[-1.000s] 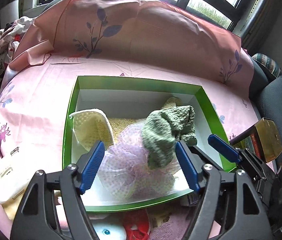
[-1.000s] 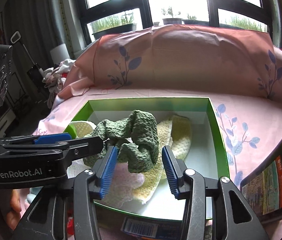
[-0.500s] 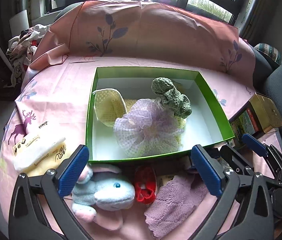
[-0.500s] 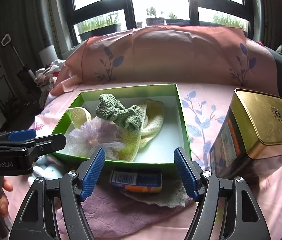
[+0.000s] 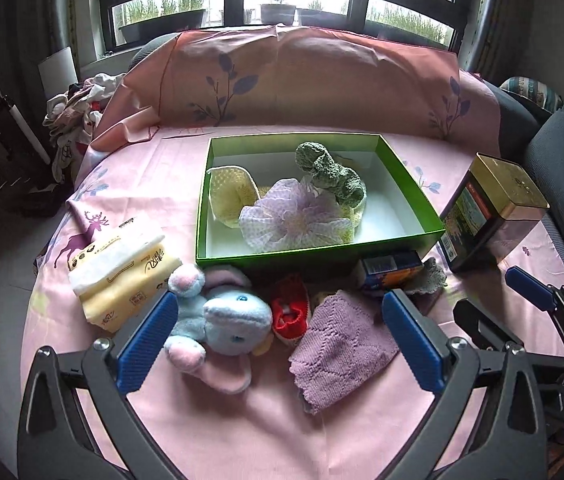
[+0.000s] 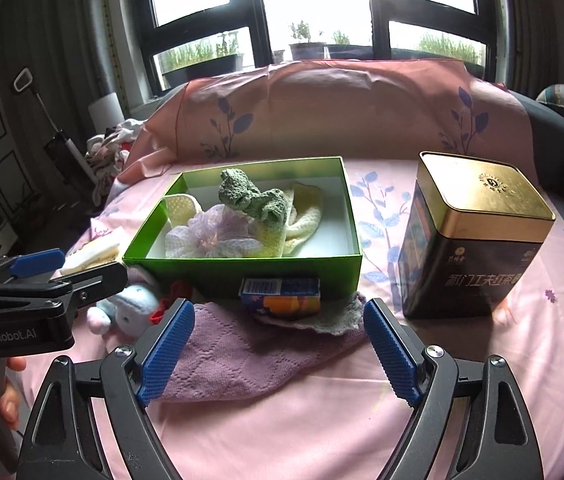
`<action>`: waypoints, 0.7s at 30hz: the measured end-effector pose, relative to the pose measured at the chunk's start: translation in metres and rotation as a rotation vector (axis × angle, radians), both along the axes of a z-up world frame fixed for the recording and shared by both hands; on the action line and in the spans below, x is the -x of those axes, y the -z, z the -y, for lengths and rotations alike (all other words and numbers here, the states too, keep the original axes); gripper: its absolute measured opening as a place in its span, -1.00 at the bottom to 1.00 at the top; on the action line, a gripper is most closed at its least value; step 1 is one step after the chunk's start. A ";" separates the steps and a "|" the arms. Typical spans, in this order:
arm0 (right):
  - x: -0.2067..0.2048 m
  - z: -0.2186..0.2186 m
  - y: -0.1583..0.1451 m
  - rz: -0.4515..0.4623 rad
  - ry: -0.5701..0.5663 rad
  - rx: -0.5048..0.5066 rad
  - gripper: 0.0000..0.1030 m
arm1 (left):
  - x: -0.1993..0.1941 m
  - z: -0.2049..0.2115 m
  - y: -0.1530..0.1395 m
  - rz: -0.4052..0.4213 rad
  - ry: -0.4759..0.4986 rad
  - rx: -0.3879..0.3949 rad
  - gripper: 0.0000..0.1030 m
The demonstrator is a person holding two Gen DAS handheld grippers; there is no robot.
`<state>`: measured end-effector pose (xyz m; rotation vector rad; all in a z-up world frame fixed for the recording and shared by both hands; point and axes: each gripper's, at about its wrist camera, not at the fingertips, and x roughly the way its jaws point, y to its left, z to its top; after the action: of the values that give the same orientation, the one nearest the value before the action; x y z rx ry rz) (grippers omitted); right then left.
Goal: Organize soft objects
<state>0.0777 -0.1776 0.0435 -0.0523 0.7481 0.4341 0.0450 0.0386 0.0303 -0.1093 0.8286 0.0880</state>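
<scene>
The green box (image 5: 314,250) stands in the middle of the pink cloth (image 5: 242,420). It holds three soft things: a green knit (image 5: 334,176) at its far side, a lilac puff (image 5: 296,220) near its front wall and a yellow cloth (image 5: 228,192) at its left wall, under the other two.

In front of the box, on the cloth, lie four more soft things. These are one plush toy (image 5: 222,316), one small red knit (image 5: 290,314), one purple knit (image 5: 342,354) and one grey doily (image 6: 322,318). One small carton (image 6: 280,294) lies on the doily, touching the front wall of the box. One tissue pack (image 5: 122,276) lies near the left edge, just beside the toy. One gold-lidded tin (image 6: 474,240) stands upright at the right side, near the box but apart from it.

The left gripper (image 5: 278,344) is spread wide over the toy and the purple knit, and nothing is between its pads. The right gripper (image 6: 278,354) has just been opening; it is spread above the purple knit and holds nothing. The left gripper stands at its left, in front of the toy.
</scene>
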 end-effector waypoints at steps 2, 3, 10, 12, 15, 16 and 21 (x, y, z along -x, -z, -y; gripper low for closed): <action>0.007 0.002 0.000 0.002 -0.006 -0.002 0.69 | 0.008 0.002 -0.002 0.010 -0.003 0.002 0.98; 0.010 0.003 0.000 0.000 -0.009 -0.004 0.69 | 0.011 0.003 -0.003 0.009 -0.005 -0.001 0.98; 0.025 0.012 -0.004 0.007 -0.007 -0.016 0.69 | 0.030 0.007 -0.004 0.004 -0.016 0.012 0.98; 0.029 0.014 -0.007 0.014 -0.009 -0.021 0.69 | 0.034 0.008 -0.004 0.004 -0.014 0.014 0.98; 0.035 0.017 -0.010 0.021 -0.011 -0.028 0.69 | 0.039 0.009 -0.004 0.008 -0.013 0.018 0.98; 0.036 0.018 -0.010 0.022 -0.011 -0.028 0.69 | 0.040 0.009 -0.004 0.009 -0.014 0.020 0.98; 0.042 0.020 -0.008 0.025 -0.015 -0.029 0.69 | 0.045 0.013 -0.005 0.012 -0.011 0.022 0.98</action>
<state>0.0360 -0.1979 0.0518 -0.0363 0.7175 0.4575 -0.0001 0.0251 0.0356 -0.1351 0.8170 0.0887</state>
